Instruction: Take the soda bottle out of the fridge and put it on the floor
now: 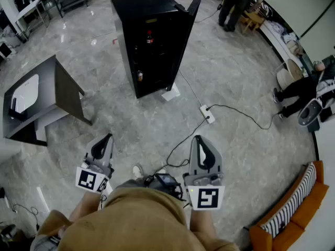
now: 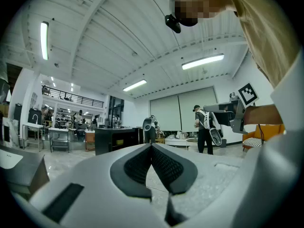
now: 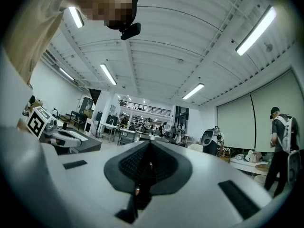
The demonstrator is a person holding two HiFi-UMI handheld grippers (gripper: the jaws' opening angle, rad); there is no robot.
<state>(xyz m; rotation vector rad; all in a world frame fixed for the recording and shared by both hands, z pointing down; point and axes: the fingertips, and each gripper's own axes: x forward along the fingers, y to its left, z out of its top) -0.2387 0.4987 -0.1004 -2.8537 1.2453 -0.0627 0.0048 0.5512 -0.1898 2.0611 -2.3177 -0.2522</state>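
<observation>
The left white two-jaw gripper (image 1: pixel 109 137) (image 2: pixel 152 146) is pinched shut on nothing, its black ribbed pads meeting at the tips. The right white two-jaw gripper (image 1: pixel 199 138) (image 3: pixel 149 144) is closed and empty as well. Both are held level over the grey marble floor (image 1: pixel 235 77). Well ahead of them stands the black fridge (image 1: pixel 152 9) with its door (image 1: pixel 180 41) swung open. The dark soda bottle with a red label (image 1: pixel 149 37) stands upright on an upper shelf inside.

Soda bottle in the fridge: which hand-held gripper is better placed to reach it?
Probably the left hand-held gripper: both stand shut, short of the fridge, but its open door juts out on the right hand-held gripper's side of the soda bottle.
</observation>
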